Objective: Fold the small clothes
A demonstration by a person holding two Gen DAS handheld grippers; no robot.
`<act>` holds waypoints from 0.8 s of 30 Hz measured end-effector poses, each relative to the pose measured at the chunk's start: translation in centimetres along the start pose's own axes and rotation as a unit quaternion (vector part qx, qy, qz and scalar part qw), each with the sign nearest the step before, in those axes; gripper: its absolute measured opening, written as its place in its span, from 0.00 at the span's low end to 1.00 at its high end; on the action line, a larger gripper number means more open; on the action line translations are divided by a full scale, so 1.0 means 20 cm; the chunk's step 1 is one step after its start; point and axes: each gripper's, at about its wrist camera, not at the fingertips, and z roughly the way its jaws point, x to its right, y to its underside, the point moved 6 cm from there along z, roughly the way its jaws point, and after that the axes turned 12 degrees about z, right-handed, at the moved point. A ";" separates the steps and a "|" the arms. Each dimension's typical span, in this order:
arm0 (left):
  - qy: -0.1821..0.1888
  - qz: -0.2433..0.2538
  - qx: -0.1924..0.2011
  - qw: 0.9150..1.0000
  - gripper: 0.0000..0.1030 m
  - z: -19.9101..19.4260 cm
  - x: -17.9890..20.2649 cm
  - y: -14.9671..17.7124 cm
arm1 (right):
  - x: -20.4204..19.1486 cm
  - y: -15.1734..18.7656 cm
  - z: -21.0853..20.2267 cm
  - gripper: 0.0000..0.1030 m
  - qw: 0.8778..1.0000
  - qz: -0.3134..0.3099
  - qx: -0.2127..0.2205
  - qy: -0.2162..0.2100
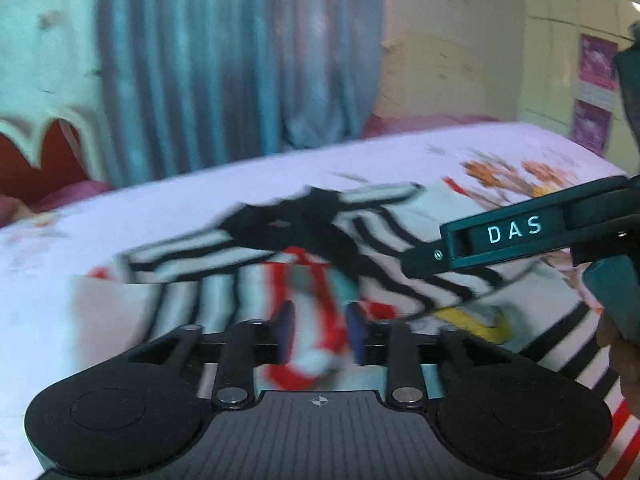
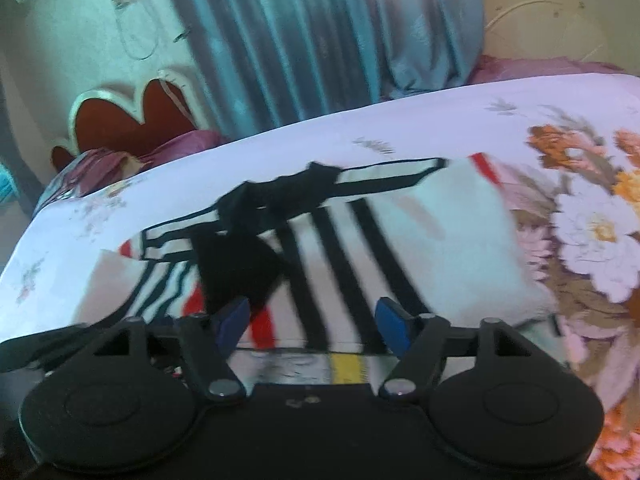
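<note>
A small white shirt with black stripes, red marks and a black collar (image 1: 304, 240) lies spread on the bed. It also shows in the right wrist view (image 2: 360, 216). My left gripper (image 1: 320, 332) is shut on a bunched fold of the shirt's red and white cloth. My right gripper (image 2: 312, 320) is open, its blue fingertips (image 2: 390, 322) low over the striped shirt with nothing held between them. The right gripper's green body marked DAS (image 1: 516, 236) shows at the right of the left wrist view.
The bed has a white floral sheet (image 2: 592, 216). Behind it hang blue curtains (image 2: 312, 32). A red and white headboard (image 2: 132, 120) and a purple pillow (image 2: 100, 164) are at the far left. A cream wall with posters (image 1: 592, 92) is at the right.
</note>
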 end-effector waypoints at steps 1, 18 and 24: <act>-0.017 0.001 0.000 1.000 0.45 -0.03 -0.04 0.02 | -0.03 0.01 0.01 0.77 1.000 -0.003 -0.005 -0.004; -0.175 -0.034 -0.074 0.981 0.35 -0.06 -0.51 0.46 | -0.23 0.04 0.25 0.07 0.998 -0.042 -0.037 0.034; -0.181 -0.022 -0.053 0.982 0.17 -0.06 -0.45 0.44 | -0.13 -0.13 0.06 0.06 0.995 -0.053 0.067 0.054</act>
